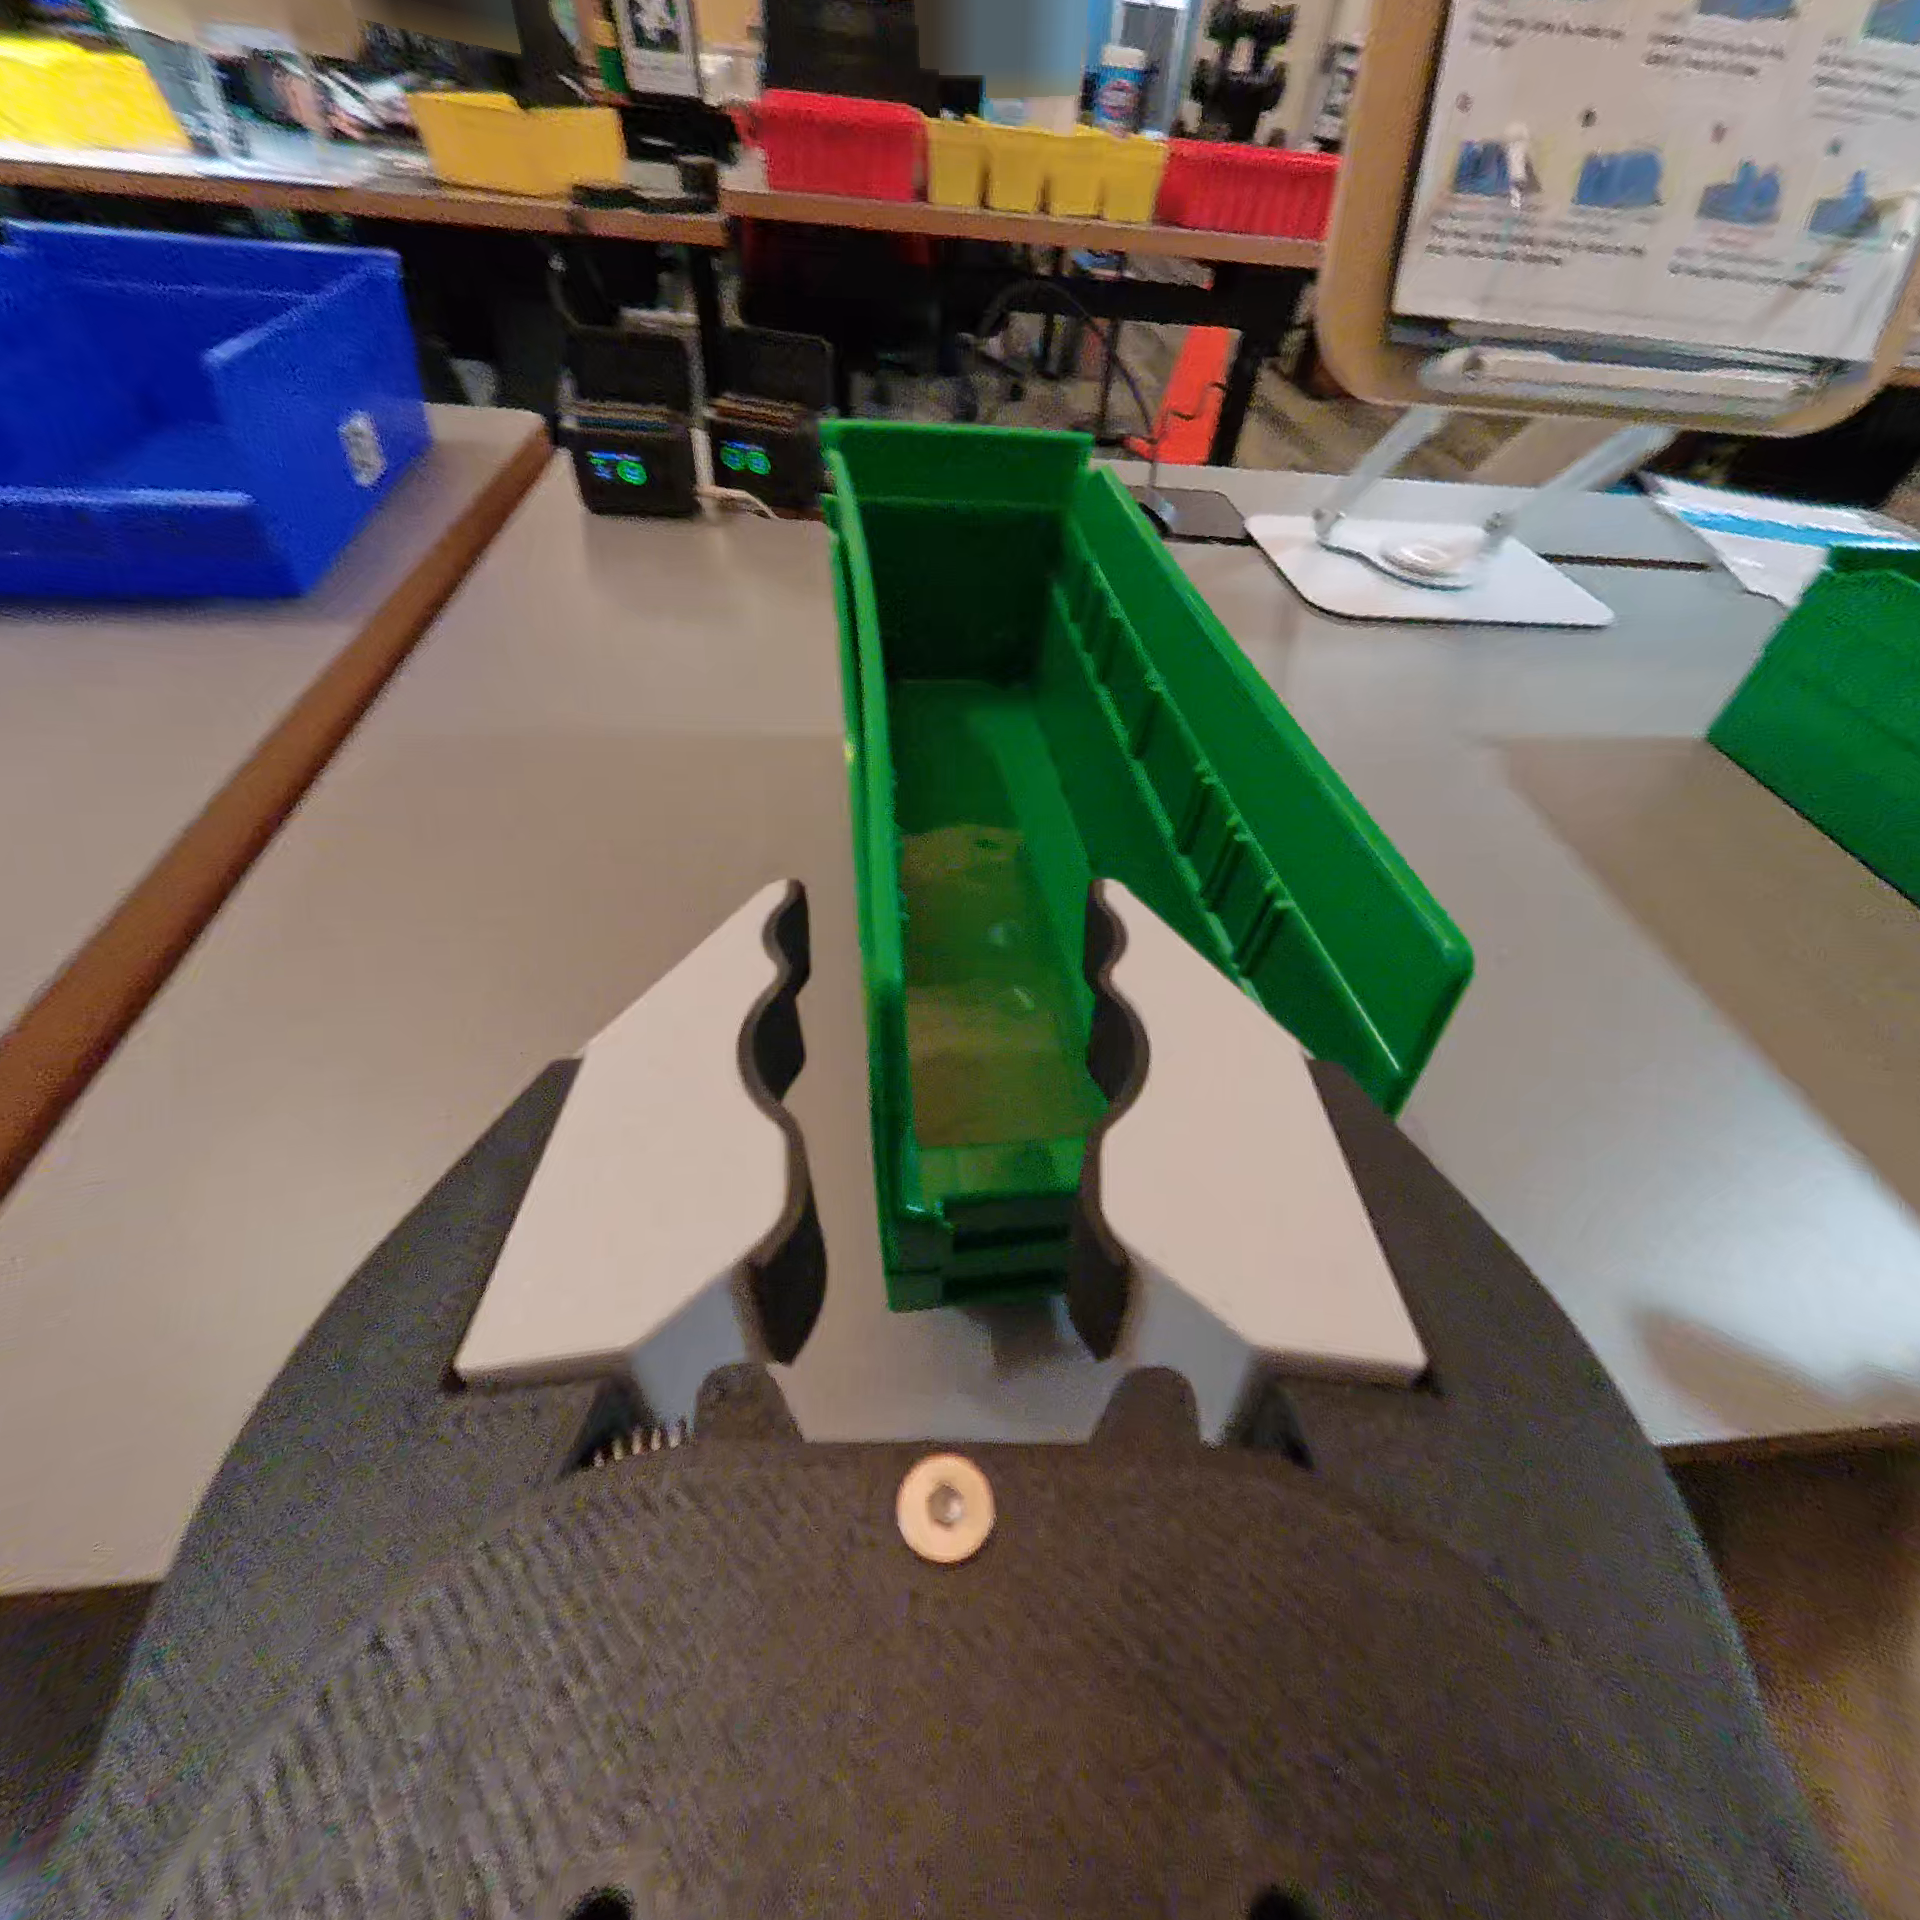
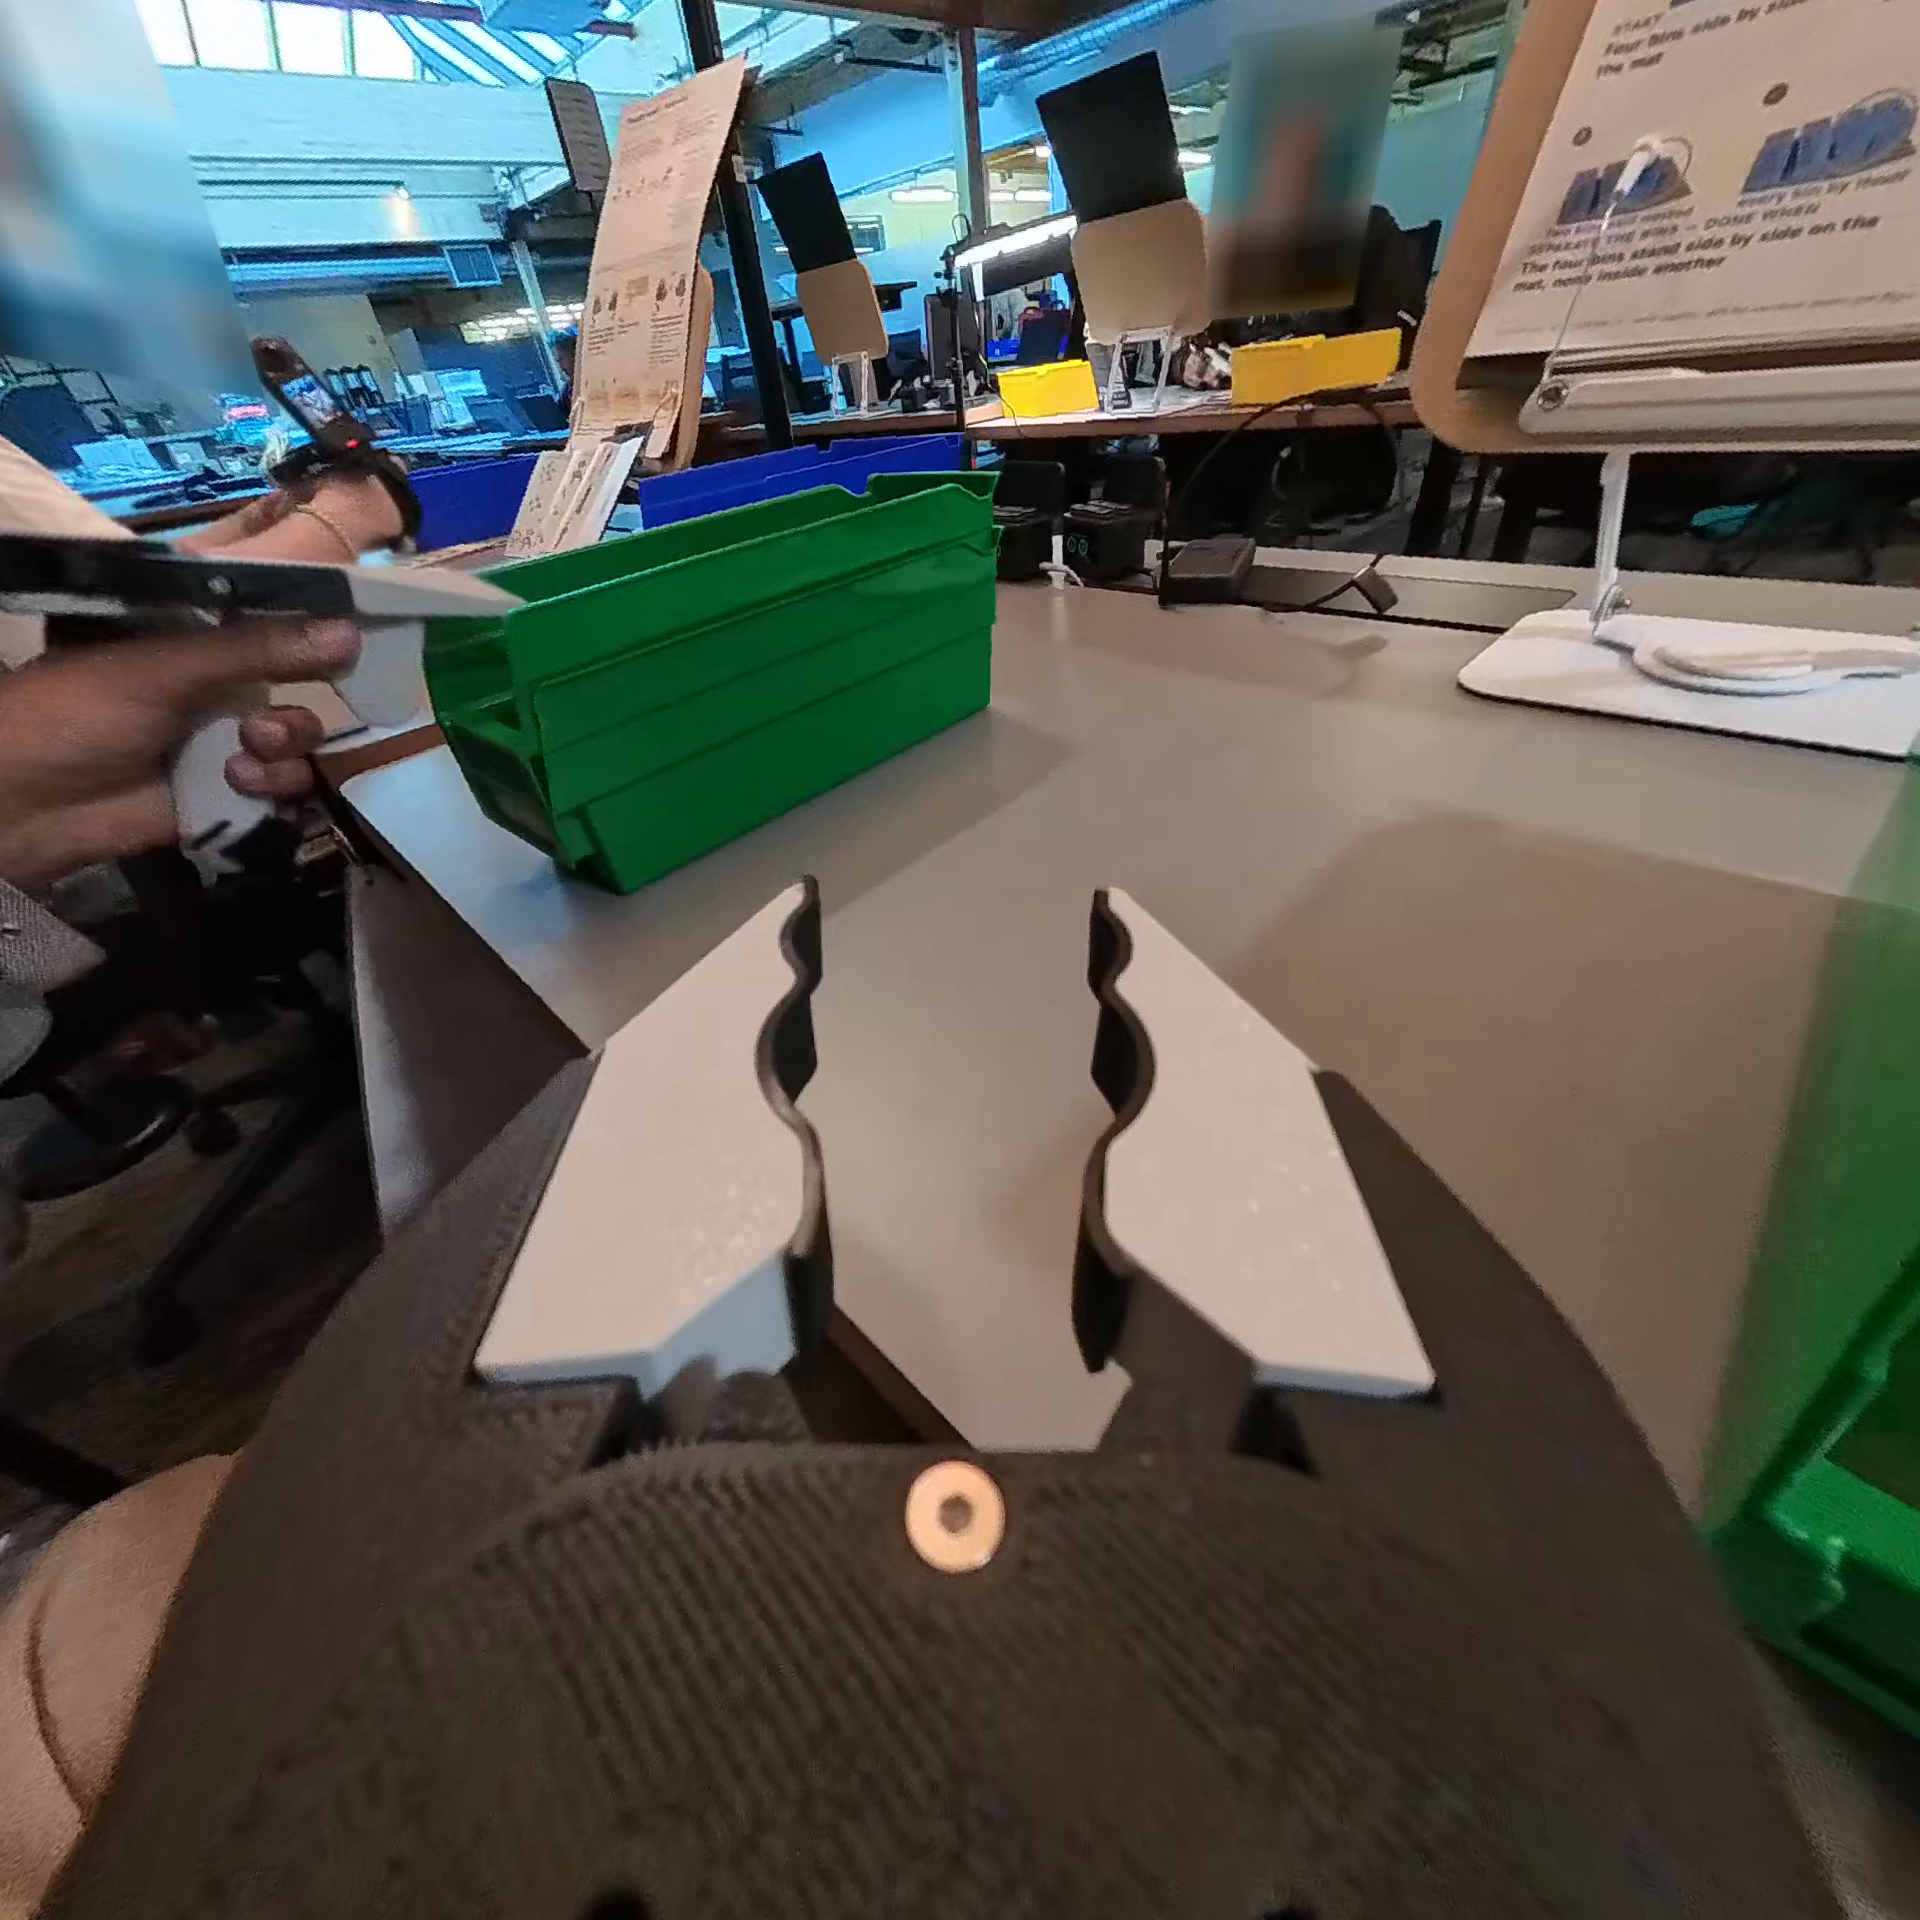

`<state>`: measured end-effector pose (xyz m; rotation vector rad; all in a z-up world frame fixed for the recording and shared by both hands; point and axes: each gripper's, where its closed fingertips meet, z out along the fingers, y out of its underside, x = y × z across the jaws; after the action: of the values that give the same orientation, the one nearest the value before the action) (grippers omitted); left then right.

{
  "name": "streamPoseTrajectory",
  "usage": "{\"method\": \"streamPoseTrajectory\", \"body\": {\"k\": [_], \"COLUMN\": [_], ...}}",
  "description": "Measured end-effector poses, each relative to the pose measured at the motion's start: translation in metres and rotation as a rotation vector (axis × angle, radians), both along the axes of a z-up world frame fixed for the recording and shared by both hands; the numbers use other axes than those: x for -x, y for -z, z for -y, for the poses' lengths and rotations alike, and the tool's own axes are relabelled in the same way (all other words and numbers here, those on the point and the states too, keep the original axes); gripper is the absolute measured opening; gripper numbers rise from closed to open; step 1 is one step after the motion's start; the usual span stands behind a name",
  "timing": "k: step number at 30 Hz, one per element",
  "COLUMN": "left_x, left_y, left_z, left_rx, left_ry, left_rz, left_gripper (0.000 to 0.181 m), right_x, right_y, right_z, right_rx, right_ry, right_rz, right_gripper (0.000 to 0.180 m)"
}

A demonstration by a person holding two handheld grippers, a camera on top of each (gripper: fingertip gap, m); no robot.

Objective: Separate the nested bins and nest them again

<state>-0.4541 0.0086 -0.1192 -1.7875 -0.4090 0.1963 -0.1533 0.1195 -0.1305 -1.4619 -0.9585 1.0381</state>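
Note:
A stack of nested green bins [image 1: 977,665] lies lengthwise on the grey table [image 1: 468,935], its near end toward me. My left gripper [image 1: 948,904] is open and straddles that near end. Its right finger [image 1: 1226,1164] sits against the bin's side, and its left finger [image 1: 665,1143] stands clear of the left wall. In the right wrist view the stack [image 2: 748,665] shows at least three layers, with the left gripper [image 2: 436,603] at its near end, held by a hand [image 2: 114,738]. My right gripper [image 2: 954,899] is open and empty above the bare table [image 2: 1299,831]. A separate green bin [image 2: 1849,1403] stands close at its right.
A blue bin [image 1: 187,416] sits on the neighbouring table at the left. A white stand with an instruction board [image 1: 1444,571] is at the back right, with black boxes [image 1: 634,468] and cables behind the stack. The separate green bin [image 1: 1829,727] is at the right edge.

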Motion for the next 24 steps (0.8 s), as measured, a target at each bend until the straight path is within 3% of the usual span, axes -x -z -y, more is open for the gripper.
{"method": "streamPoseTrajectory", "body": {"k": [3, 4, 5, 14, 20, 24], "left_x": [0.001, 0.008, 0.009, 0.001, 0.007, 0.009], "left_y": [0.006, 0.006, 0.006, -0.014, -0.010, -0.012], "left_z": [-0.004, -0.001, -0.001, -0.005, 0.000, 0.002], "left_rx": [-0.005, 0.005, 0.015, -0.117, -0.263, -0.329], "left_ry": [-0.026, -0.073, -0.072, -0.060, -0.062, -0.093], "left_rz": [-0.052, -0.097, -0.141, -0.179, 0.120, 0.179], "left_gripper": [0.023, 0.005, 0.000, 0.000, 0.000, 0.000], "right_x": [-0.001, -0.001, -0.001, -0.004, -0.003, -0.003], "right_y": [0.003, 0.004, 0.005, 0.009, 0.011, 0.012], "right_z": [-0.003, -0.003, -0.004, -0.004, -0.004, -0.004], "right_rx": [0.016, 0.017, 0.014, -0.016, -0.015, -0.020], "right_ry": [0.002, 0.003, 0.004, 0.011, 0.013, 0.015], "right_rz": [0.007, 0.013, 0.016, 0.049, 0.055, 0.061], "right_gripper": [0.050, 0.049, 0.049, 0.043, 0.042, 0.041]}}
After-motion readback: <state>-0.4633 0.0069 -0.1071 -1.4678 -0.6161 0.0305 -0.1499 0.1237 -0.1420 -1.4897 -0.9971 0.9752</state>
